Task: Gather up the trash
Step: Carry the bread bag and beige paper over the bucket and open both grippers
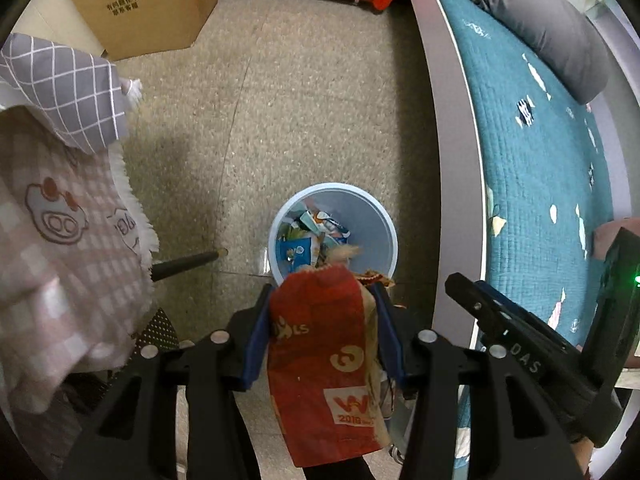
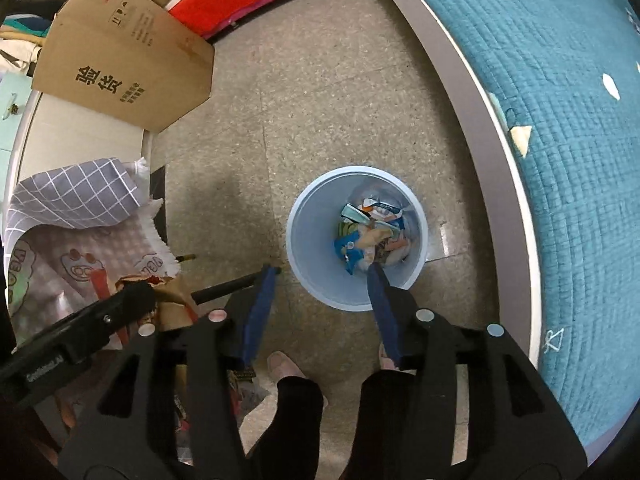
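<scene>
Teal quilted bed (image 2: 560,160) along the 1-to-5 o'clock edge; speckled floor (image 2: 320,100) bare in the middle; cardboard box (image 2: 120,64) at 10 o'clock. No loose litter visible on the open floor in either view.

Pale blue bin (image 2: 296,240) just past centre, toward 5 o'clock in the right wrist view, already part-filled with crumpled wrappers (image 2: 372,236): a good share of the collecting judged done.

Red and brown paper bag (image 1: 324,360) not yet binned: clamped between the blue pads of the left gripper (image 1: 322,292), jaws about half spread around it, top edge hanging at the bin's 6 o'clock rim.

Right gripper (image 2: 324,272) parted and empty, nothing between the blue fingers (image 2: 260,312), right fingertip over the bin's 6 o'clock rim, probably just emptied there.

Left to do, by this reading: bag over the mouth, then release. Further scraps possibly among the checked cloths (image 2: 80,240) at 8 o'clock; cannot tell.
</scene>
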Tool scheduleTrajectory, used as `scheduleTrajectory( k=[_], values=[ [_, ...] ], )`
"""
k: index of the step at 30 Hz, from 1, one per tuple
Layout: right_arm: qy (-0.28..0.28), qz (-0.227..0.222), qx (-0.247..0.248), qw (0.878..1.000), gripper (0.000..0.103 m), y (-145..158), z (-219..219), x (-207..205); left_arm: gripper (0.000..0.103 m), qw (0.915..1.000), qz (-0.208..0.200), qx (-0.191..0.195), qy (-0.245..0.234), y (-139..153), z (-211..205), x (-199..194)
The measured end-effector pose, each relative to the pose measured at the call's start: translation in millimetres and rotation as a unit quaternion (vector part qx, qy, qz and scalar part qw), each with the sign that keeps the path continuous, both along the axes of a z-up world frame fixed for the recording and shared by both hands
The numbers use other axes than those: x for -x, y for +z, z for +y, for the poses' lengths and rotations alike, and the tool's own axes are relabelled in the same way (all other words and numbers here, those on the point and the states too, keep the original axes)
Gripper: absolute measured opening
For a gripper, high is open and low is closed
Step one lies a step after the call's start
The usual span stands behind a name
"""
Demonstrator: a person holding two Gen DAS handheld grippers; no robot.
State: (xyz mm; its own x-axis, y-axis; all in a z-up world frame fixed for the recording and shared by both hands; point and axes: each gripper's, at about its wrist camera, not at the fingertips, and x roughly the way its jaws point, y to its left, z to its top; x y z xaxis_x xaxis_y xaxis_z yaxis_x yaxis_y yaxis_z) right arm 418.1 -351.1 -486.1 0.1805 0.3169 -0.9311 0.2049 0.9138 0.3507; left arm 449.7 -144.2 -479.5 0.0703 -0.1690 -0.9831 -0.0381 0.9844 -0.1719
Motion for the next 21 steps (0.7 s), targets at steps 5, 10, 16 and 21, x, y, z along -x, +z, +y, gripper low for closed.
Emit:
scheduleTrajectory(
  k=[5, 10, 16, 21],
  values=[
    [-0.010, 0.003, -0.008, 1.000, 0.050, 5.8, -16.3, 5.8, 0.048, 1.0000, 0.005, 0.001, -0.004, -5.7, -14.3, -4.4],
    [-0.019, -0.006, -0.007, 1.000, 0.052, 16.1, -29.4, 12.1, 0.048, 0.9998, 0.003, 0.003, -0.017, -7.4, -32.9, -10.5],
    [-0.033, -0.024, -0.006, 0.999, 0.054, 29.9, -41.8, 16.1, 0.048, 0.9994, -0.002, 0.008, -0.033, -10.7, -54.6, -19.3],
    [-0.049, -0.029, -0.008, 0.998, 0.054, 35.1, -53.5, 17.5, 0.049, 0.9990, -0.005, 0.011, -0.044, -8.7, -66.3, -27.3]
  ],
)
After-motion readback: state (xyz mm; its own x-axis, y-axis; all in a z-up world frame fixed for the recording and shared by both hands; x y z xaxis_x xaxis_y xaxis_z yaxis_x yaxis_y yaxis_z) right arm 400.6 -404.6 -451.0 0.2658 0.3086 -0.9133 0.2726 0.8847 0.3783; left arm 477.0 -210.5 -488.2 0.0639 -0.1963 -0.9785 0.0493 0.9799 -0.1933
